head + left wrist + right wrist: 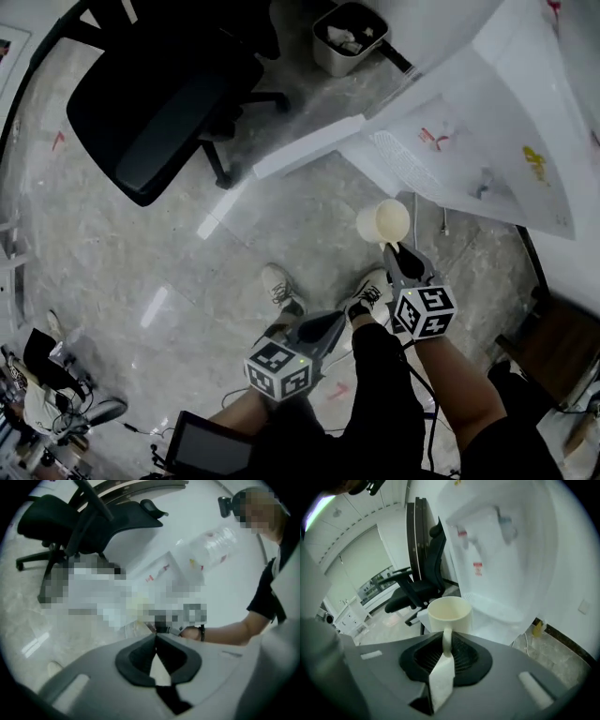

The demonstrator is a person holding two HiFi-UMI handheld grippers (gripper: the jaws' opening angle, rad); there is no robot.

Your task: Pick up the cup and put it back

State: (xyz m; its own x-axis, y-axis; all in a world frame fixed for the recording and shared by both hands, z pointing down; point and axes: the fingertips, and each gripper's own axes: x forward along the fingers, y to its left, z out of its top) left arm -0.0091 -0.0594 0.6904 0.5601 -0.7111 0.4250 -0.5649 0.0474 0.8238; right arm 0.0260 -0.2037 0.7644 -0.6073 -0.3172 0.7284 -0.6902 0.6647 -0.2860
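Note:
A cream cup [383,222] hangs in the air above the floor, open side up, in front of the white dispenser [487,122]. My right gripper [395,250] is shut on the cup's handle. In the right gripper view the cup [450,613] stands upright just past the jaws, its handle [447,641] pinched between the pads, and the dispenser's tray [499,609] lies behind it. My left gripper [330,324] is held low near my legs. In the left gripper view its jaws [156,638] meet with nothing between them.
A black office chair [159,103] stands at the upper left on the marble floor. A grey waste bin [349,36] sits at the top. A white panel [305,148] juts from the dispenser's base. My shoes [281,286] are below the cup. Dark furniture [562,347] is at the right.

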